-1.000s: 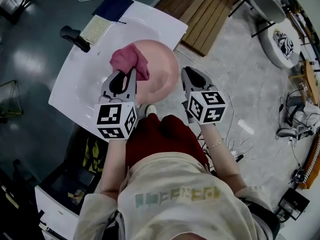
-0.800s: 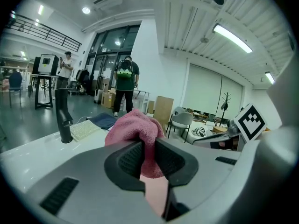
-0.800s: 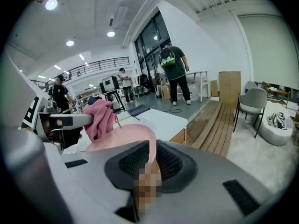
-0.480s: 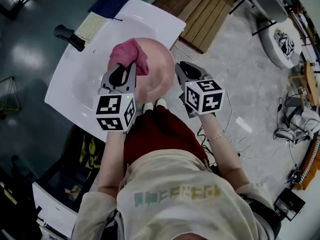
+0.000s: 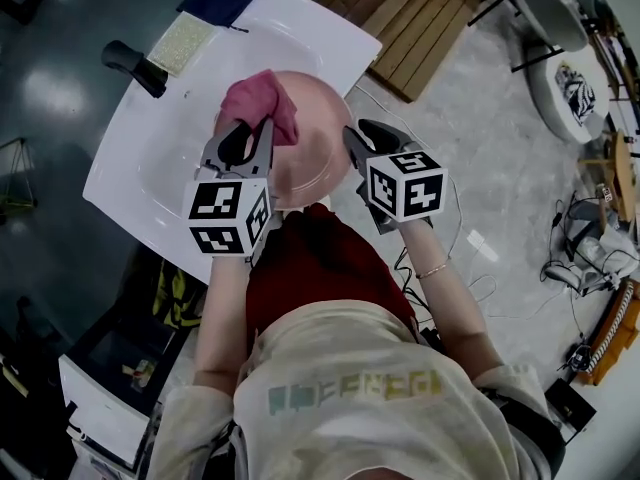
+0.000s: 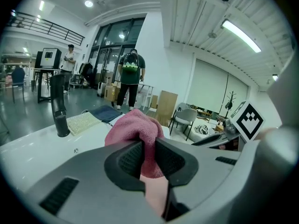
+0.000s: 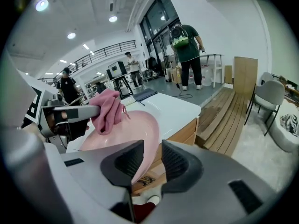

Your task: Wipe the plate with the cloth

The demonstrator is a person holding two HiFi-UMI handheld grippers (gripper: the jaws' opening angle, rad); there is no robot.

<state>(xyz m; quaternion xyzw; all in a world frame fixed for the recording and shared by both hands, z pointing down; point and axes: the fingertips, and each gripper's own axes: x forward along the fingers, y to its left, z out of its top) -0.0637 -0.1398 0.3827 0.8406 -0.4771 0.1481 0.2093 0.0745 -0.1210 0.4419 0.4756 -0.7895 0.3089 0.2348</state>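
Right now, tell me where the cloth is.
Head view, left of centre: the cloth is pinched in the left hand-held gripper, on the far-left part of the plate whose right rim the right hand-held gripper holds.

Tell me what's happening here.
A person works two handheld grippers over a white sink. The right gripper is clamped on the rim of a pink plate and holds it tilted. The left gripper is shut on a pink cloth, which rests against the plate's inner face.
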